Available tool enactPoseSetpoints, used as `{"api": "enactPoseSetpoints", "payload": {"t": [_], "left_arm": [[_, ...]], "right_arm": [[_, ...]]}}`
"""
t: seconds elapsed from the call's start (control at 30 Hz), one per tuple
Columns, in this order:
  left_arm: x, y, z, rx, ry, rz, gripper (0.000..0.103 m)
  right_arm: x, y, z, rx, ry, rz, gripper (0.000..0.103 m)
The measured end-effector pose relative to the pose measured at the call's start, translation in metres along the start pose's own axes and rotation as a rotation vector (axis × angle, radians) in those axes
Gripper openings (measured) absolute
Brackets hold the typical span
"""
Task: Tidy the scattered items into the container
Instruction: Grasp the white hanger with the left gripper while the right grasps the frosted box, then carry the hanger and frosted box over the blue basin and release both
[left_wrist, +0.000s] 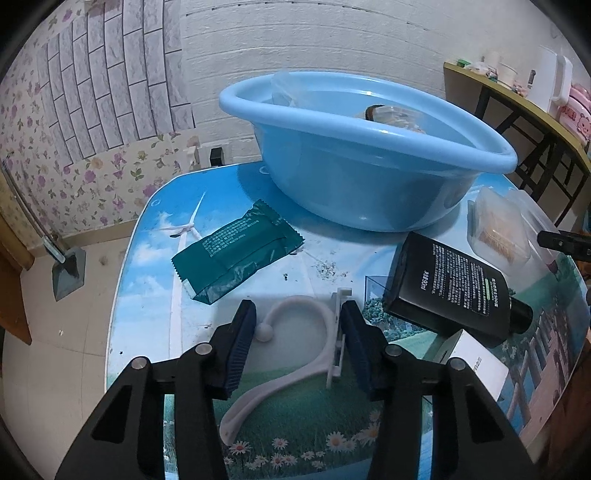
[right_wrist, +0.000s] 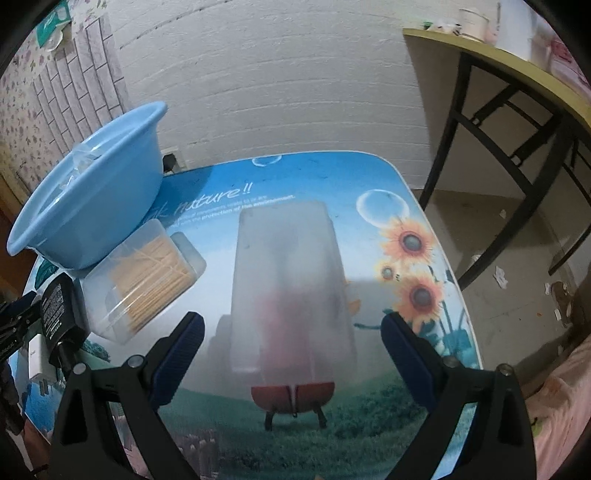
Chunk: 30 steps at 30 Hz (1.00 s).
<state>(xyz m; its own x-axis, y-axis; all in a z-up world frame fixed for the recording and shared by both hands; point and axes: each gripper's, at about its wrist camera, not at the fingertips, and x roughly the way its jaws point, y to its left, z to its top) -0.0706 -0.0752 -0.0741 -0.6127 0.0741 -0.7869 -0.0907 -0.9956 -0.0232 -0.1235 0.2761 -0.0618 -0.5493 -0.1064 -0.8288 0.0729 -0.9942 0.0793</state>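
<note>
Left wrist view: left gripper (left_wrist: 297, 341) jaws stand narrow around the white hook (left_wrist: 295, 350); contact cannot be confirmed. Right gripper (right_wrist: 291, 356) stands wide, straddling the frosted case (right_wrist: 291, 280) without touching it.

White plastic hook (left_wrist: 299, 332) between left gripper (left_wrist: 298, 334) jaws, blue basin (left_wrist: 369, 173) beyond.

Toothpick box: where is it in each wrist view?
Left wrist: toothpick box at the right edge, right of the blue basin, above the black bottle.
Right wrist: toothpick box at left, below the basin.
Shared landmark: the blue basin.
</note>
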Motion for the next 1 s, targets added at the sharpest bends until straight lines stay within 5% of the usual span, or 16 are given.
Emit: {"api": "enactPoseSetpoints", "payload": {"t": [0.3, 0.47, 0.63, 1.0], "left_arm": [[-0.006, -0.001, 0.001, -0.007, -0.010, -0.007, 0.047], [-0.010, -0.002, 0.003, -0.009, -0.019, -0.009, 0.047], [-0.013, -0.002, 0.005, -0.012, -0.027, -0.006, 0.047], [-0.028, 0.002, 0.007, -0.035, -0.050, -0.025, 0.047]], "right_arm": [[0.011, -0.002, 0.004, -0.019, 0.026, -0.016, 0.097], [0.011, -0.002, 0.005, -0.039, 0.010, -0.032, 0.085], [0.010, -0.001, 0.007, -0.068, -0.004, -0.035, 0.061], [-0.007, 0.001, 0.001, -0.091, -0.040, 0.008, 0.060]]}}
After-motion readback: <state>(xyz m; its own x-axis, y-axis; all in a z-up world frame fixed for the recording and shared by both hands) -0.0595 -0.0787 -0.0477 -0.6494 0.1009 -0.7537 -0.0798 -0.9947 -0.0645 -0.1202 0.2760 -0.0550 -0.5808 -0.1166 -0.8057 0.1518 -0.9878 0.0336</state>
